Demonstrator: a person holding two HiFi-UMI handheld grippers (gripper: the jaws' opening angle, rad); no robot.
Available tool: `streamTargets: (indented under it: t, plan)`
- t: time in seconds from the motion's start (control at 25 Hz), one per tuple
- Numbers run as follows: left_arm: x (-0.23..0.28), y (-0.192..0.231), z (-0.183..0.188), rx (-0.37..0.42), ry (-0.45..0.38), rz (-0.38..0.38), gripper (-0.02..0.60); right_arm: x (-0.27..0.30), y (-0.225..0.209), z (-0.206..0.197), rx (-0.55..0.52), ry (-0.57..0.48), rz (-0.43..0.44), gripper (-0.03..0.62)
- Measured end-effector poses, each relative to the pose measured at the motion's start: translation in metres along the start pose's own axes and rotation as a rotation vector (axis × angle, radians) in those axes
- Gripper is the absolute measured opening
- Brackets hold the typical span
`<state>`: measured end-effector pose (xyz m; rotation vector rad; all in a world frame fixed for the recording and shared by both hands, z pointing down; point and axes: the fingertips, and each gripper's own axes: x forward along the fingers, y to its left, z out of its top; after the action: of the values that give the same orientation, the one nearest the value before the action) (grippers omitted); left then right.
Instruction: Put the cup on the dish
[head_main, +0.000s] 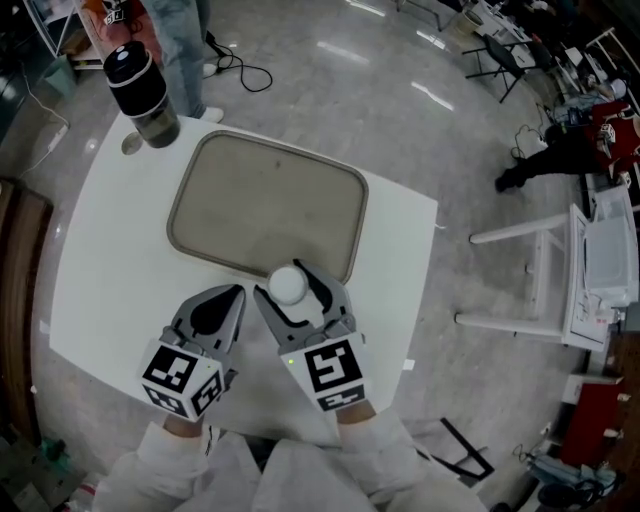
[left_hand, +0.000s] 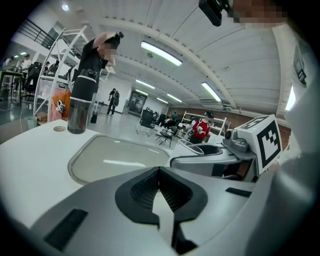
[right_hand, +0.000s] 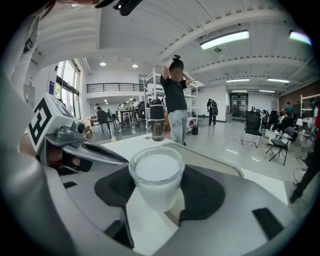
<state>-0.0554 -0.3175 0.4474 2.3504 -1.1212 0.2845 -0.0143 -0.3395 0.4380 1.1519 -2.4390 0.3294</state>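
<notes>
A small clear cup (head_main: 289, 285) with white contents sits between the jaws of my right gripper (head_main: 287, 290), which is shut on it. In the right gripper view the cup (right_hand: 156, 175) stands upright between the black pads (right_hand: 210, 192). It is at the near edge of the beige dish (head_main: 260, 200), a shallow rectangular tray with rounded corners. My left gripper (head_main: 236, 293) lies just left of the right one, over the white table, shut with nothing in it. Its fingertips (left_hand: 159, 170) meet in the left gripper view.
A tall dark bottle with a black lid (head_main: 140, 90) stands at the table's far left corner, beside a small round mark on the table (head_main: 131, 144). The white table (head_main: 110, 260) ends close to the right of the dish. People and chairs are around the room.
</notes>
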Motion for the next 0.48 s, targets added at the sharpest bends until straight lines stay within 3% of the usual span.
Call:
streamTargets:
  t: [0.48]
  plan:
    - [0.048, 0.037, 0.017, 0.057, 0.013, 0.001, -0.005, 0.056, -0.031, 0.003, -0.017, 0.022, 0.011, 0.272]
